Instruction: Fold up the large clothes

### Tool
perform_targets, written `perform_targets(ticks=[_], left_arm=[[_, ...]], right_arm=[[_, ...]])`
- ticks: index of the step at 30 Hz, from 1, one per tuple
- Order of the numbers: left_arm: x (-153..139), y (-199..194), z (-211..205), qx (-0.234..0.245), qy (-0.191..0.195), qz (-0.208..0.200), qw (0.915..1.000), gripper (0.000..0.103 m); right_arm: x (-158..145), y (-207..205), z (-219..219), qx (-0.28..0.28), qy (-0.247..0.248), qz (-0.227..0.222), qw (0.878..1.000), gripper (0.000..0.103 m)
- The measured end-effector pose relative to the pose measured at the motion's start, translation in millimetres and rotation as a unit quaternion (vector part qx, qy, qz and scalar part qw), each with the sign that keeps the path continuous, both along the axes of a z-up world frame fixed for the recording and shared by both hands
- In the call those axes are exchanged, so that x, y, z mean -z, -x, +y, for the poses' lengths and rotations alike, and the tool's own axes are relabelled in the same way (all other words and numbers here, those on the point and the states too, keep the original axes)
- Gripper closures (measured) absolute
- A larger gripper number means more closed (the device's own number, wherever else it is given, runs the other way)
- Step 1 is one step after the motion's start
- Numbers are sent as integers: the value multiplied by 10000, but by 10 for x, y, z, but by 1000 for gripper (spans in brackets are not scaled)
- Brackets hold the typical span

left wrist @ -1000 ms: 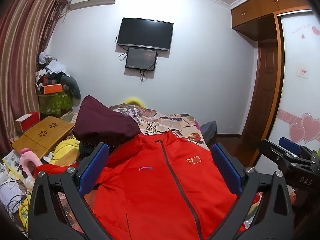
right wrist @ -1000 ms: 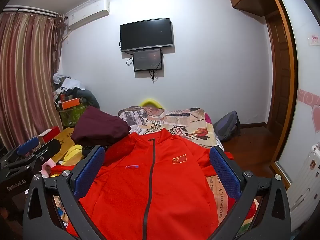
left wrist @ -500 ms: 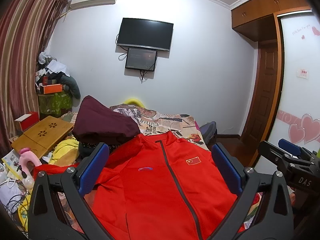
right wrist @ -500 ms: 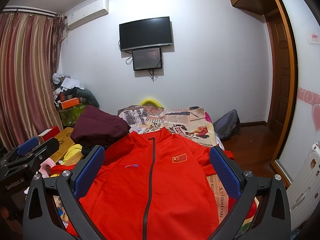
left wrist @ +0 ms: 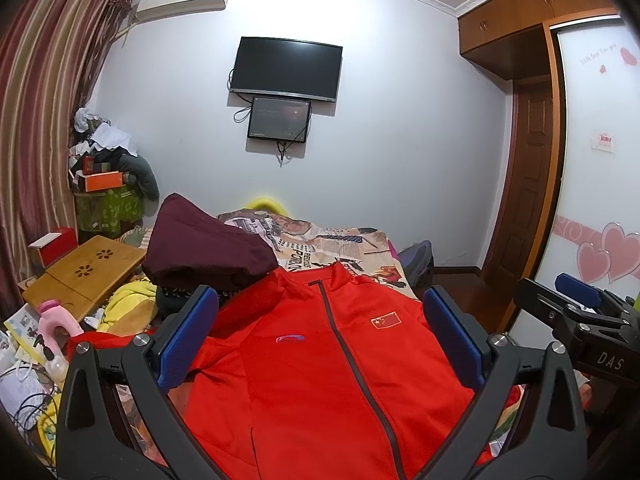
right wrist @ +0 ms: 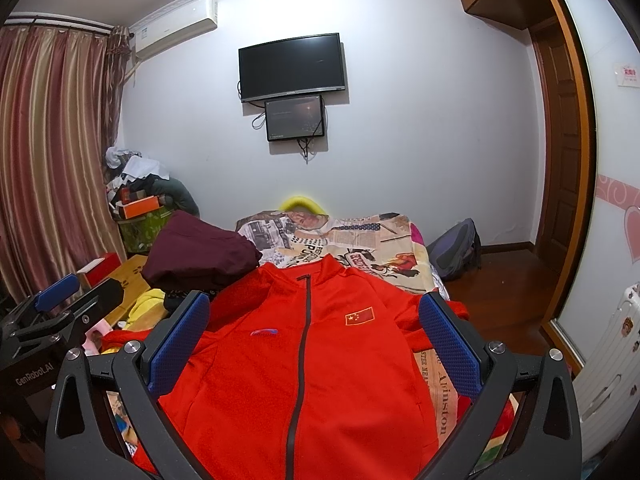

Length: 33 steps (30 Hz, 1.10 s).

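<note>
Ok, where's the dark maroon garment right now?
In both views the maroon garment is heaped on the bed's left side, just beyond the red jacket's left shoulder, beside the wooden lap desk.

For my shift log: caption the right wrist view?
Open right hand-held gripper poised over zipped red jacket spread on the bed.

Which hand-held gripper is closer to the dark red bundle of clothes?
Left. The left hand-held gripper hangs over the red jacket on the side of the dark red bundle; the right hand-held gripper is farther off.
</note>
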State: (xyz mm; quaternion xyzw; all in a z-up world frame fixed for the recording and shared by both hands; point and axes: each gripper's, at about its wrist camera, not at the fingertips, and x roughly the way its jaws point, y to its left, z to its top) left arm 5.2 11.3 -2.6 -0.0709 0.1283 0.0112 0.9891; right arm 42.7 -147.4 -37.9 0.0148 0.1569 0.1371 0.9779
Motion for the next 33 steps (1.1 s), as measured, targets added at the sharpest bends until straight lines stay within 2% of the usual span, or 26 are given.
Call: perform_targets(ticks=[33], left_arm=[[4,-55,-68,0,-45,13,10000,0]], right_arm=[[1,2,1,13,16,28,10000,0]])
